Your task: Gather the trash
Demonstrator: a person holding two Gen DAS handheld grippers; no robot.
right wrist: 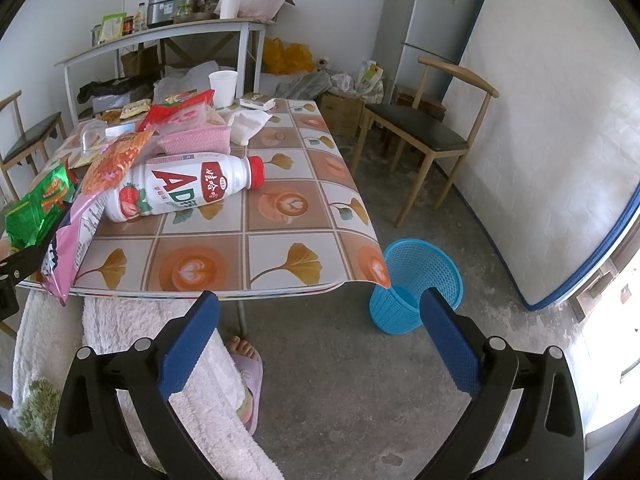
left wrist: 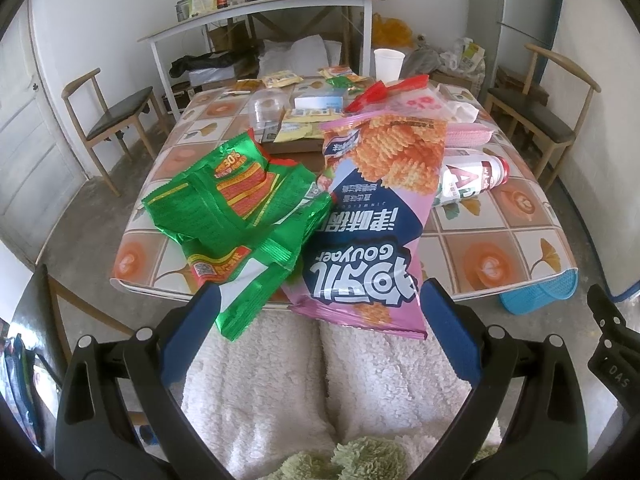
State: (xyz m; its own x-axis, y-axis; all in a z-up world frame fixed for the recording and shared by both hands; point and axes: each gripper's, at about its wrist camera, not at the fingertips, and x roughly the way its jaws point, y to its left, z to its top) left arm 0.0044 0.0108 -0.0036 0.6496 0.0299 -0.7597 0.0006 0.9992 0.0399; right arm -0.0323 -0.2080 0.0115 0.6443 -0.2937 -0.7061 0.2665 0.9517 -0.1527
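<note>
Crinkly foil bags, green (left wrist: 240, 200) and pink (left wrist: 372, 216), overhang the table (left wrist: 500, 248) edge at 12 o'clock before the wide-open left gripper (left wrist: 320, 324); light, slippery, best pinched at a seam; right gripper (right wrist: 320, 328) wide, empty.

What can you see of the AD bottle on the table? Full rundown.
The bottle is white plastic with a red screw cap, on, and a wrap label with big red "AD" letters and a strawberry picture. It lies on its side on the table, cap pointing toward the right edge. The pink snack bag overlaps its base end; a pink textured pack sits just behind it. Neither gripper touches it. Contents can't be judged.
</note>
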